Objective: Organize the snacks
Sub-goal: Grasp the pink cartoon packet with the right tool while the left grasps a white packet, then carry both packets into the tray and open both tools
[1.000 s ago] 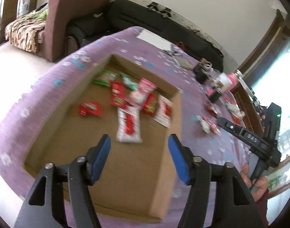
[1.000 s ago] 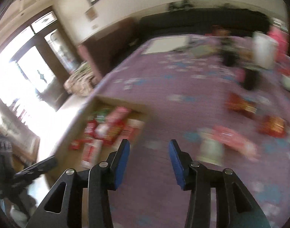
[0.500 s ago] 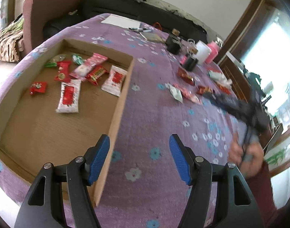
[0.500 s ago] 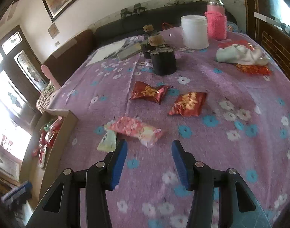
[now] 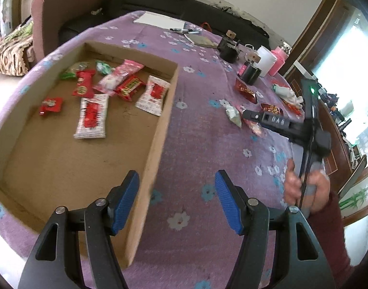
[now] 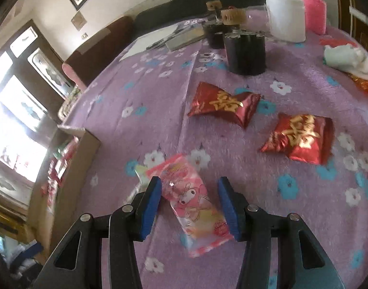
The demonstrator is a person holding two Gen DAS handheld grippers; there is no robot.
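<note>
A shallow cardboard box (image 5: 157, 130) lies on the purple flowered tablecloth and holds several red, pink and green snack packets (image 5: 92, 115). My left gripper (image 5: 176, 202) is open and empty above the box's near right wall. My right gripper (image 6: 190, 204) is open, its jaws either side of a pink cartoon snack packet (image 6: 196, 202) lying on the cloth. Two red packets with gold characters (image 6: 223, 104) (image 6: 299, 137) lie beyond it. A pale green packet (image 6: 141, 173) peeks out at the pink one's left. The box also shows at the left of the right wrist view (image 6: 70, 168).
Two dark jars (image 6: 245, 53), a white tub (image 6: 285, 19) and a pink bottle (image 6: 313, 9) stand at the table's far side. A white cloth (image 6: 348, 57) lies at far right. Papers and pens (image 5: 160, 20) lie at the far edge. A sofa (image 5: 184, 7) stands behind.
My right gripper has moved forward and down, so the pink packet now lies between its jaws. My left gripper's view has swung back left toward the box. Both stay open.
</note>
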